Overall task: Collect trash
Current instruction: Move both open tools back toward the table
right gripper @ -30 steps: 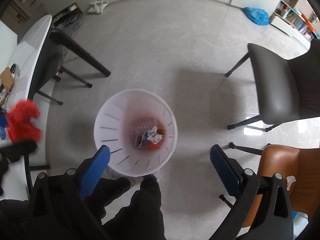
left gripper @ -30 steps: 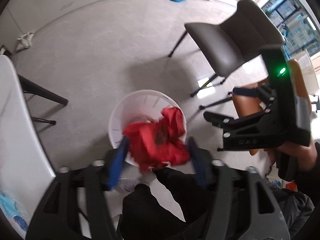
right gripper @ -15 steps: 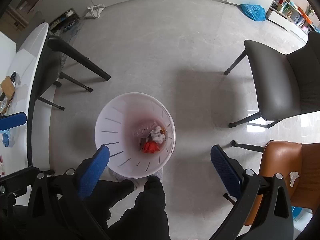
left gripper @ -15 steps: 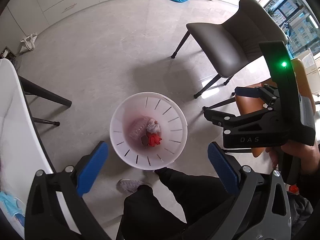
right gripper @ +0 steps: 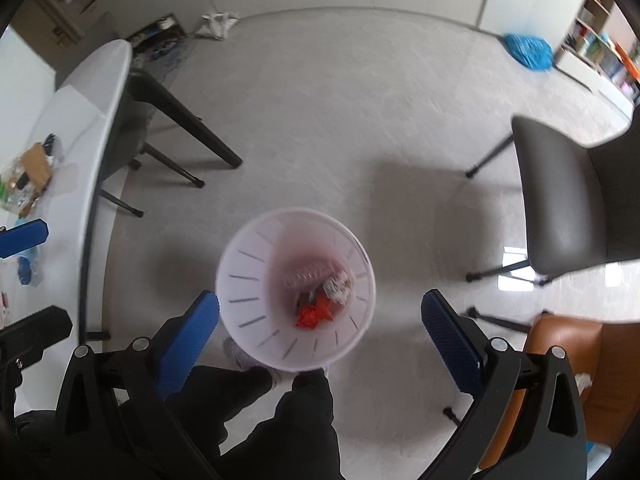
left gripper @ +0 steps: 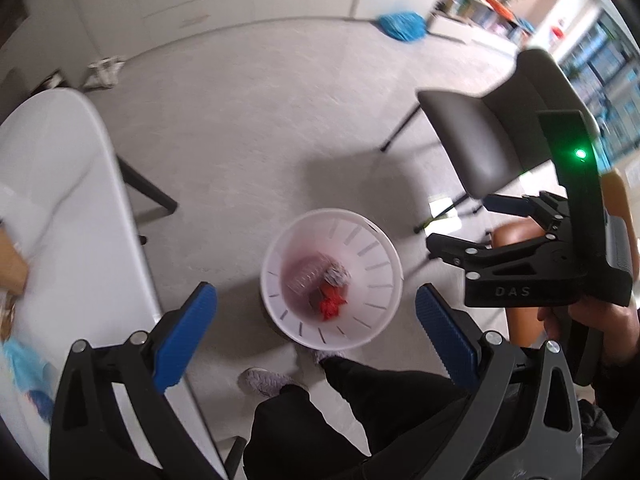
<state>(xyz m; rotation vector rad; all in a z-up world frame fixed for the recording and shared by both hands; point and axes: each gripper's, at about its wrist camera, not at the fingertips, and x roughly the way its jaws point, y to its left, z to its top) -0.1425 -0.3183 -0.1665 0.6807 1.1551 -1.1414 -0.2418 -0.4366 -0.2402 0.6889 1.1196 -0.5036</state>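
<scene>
A white slotted trash bin (left gripper: 384, 256) stands on the floor below me; it also shows in the right wrist view (right gripper: 240, 280). Inside lie a red wrapper (left gripper: 331, 307), crumpled white paper (left gripper: 336, 274) and a clear plastic bottle (left gripper: 303, 276). My left gripper (left gripper: 316, 332) is open and empty above the bin. My right gripper (right gripper: 320, 336) is open and empty above the bin too; it also shows at the right of the left wrist view (left gripper: 476, 232). More trash (right gripper: 24, 180) lies on the white table (right gripper: 92, 92).
A grey chair (right gripper: 568, 200) stands to the right and a brown chair (right gripper: 560, 364) at the lower right. The white table (left gripper: 60, 184) is at the left with black legs (right gripper: 188, 120). My legs and shoes (left gripper: 268, 380) are beside the bin. A blue bag (right gripper: 528, 50) lies far back.
My left gripper opened and let go of the red wrapper, which dropped into the bin. Both views have since tilted up and drifted toward the table. The right gripper stayed open.
</scene>
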